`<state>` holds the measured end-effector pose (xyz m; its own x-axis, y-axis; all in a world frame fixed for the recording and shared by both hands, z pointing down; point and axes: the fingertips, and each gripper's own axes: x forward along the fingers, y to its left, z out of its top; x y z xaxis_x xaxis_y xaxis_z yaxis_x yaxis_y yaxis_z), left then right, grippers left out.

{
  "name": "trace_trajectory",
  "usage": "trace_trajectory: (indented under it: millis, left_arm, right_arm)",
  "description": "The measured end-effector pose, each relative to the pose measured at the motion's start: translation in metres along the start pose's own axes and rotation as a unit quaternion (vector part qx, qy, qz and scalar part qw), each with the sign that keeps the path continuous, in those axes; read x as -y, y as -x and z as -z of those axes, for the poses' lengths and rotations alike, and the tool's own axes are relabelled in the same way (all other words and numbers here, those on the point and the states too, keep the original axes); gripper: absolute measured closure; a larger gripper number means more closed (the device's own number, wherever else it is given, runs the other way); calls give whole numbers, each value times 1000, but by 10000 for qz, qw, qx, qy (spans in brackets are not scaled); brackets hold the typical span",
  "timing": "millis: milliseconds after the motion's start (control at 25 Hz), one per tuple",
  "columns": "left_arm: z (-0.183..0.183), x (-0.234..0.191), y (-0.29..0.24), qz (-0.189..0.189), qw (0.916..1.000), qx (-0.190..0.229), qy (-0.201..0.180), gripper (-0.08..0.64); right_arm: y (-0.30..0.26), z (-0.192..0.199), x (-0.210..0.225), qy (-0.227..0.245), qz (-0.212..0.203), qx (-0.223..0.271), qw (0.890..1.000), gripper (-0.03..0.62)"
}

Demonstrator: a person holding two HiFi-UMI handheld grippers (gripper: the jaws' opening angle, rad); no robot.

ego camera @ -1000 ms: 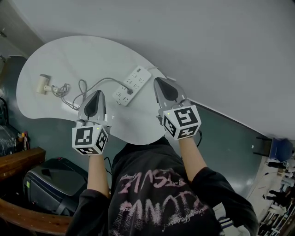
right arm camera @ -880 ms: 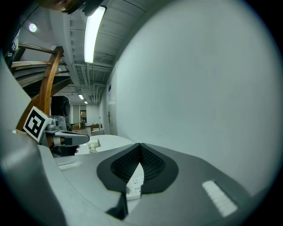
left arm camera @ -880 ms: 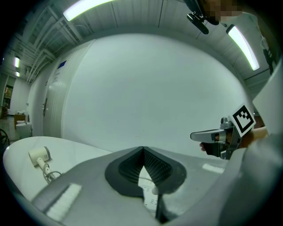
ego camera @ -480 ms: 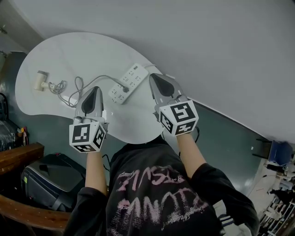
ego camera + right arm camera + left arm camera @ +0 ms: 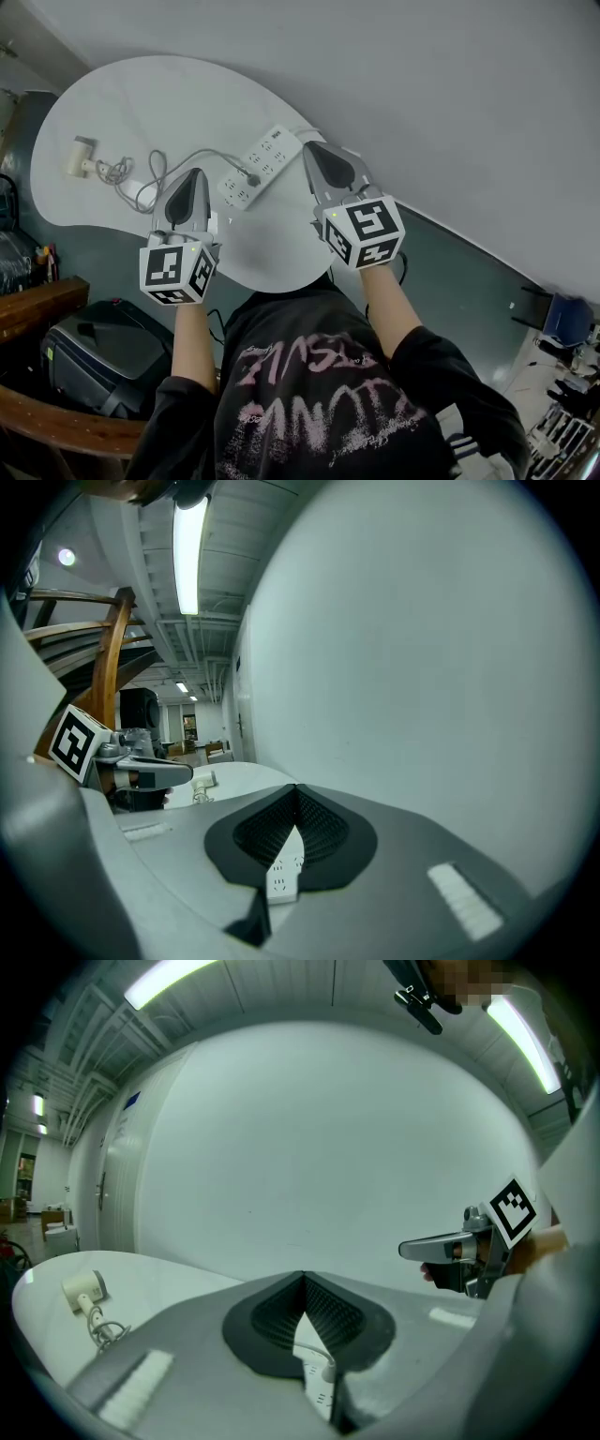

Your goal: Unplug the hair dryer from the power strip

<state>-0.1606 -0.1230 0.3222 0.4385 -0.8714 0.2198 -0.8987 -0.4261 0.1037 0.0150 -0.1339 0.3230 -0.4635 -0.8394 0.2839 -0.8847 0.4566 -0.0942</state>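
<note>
In the head view a smooth white kidney-shaped desk (image 5: 122, 103) carries a long white plastic power strip (image 5: 265, 161) lying aslant from 8 o'clock to 2 o'clock. A dark plug (image 5: 251, 178) sits in it near its lower end. From the plug a thin grey cord (image 5: 150, 173) loops off toward 9 o'clock to a small cream hair dryer (image 5: 77, 157) near the desk's left edge. The left gripper (image 5: 194, 173) points at the strip from 8 o'clock, near the plug but apart from it. The right gripper (image 5: 309, 148) has its tip just beside the strip's upper end, at the strip's 3 o'clock. In the left gripper view the ribbed black fingers (image 5: 277, 1321) are pressed together at their tips and pinch nothing. Through the wedge-shaped gap below the tips the strip and its plug show at 6 o'clock, beyond the pads and untouched, and the hair dryer lies far off at 9 o'clock. In the right gripper view the fingers (image 5: 267, 832), of the same ribbed black rubber set in grey shells, have just been opening by a sliver. Their tips meet at a point with nothing between them. The strip's socketed end shows through the gap at 6 o'clock, clear of the pads.
</note>
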Motion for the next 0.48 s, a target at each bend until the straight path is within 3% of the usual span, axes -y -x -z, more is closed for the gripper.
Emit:
trace_trajectory:
  millis: [480]
  left_arm:
    - [12,7,-8,-140,9998,-143,92,558]
  right_arm:
    - [-12,17,8,-98,-209,-199,9995,571]
